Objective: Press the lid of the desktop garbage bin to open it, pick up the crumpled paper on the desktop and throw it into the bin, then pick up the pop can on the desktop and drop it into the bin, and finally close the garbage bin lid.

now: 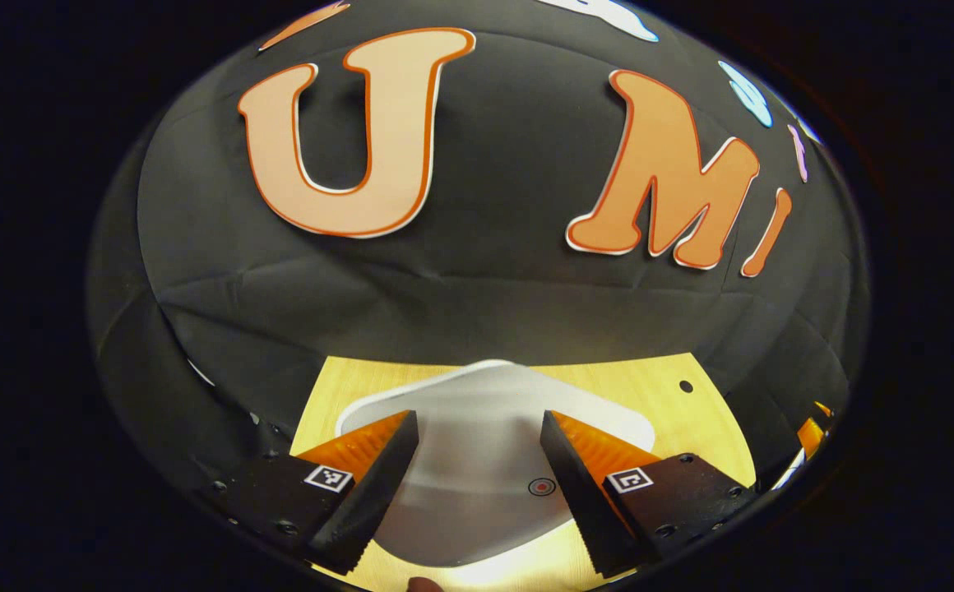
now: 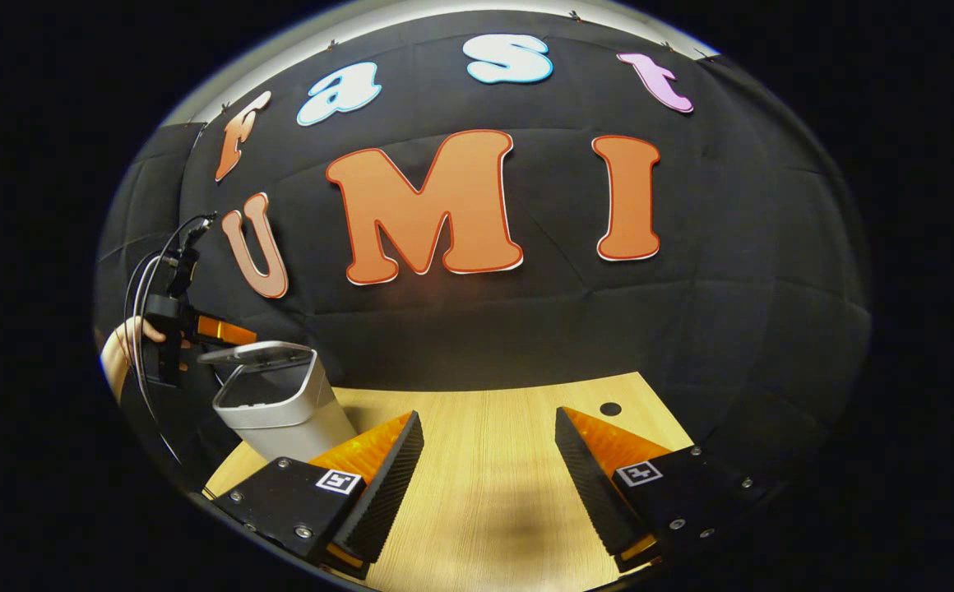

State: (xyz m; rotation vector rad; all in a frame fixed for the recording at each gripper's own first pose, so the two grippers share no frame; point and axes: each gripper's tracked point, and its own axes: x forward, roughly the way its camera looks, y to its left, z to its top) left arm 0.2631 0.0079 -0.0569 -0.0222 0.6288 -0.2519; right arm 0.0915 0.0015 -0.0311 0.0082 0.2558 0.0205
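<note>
One bin [image 2: 275, 403] (lid [image 1: 477, 460] tilted); two claws [image 1: 479, 448] [image 2: 489, 460] agape.

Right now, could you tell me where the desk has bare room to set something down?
The bare wood of the desk ahead of the right gripper, from the bin across to the small hole, is free. It is crowded at the bin, where the left gripper hovers over the lid.

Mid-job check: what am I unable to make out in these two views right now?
Left gripper view: bin contents, covered by the lid ahead of the left tool.
Right gripper view: base of the bin, behind the right tool's finger.
Right gripper view: whether the lid is latched or ajar; small, near the edge.
</note>
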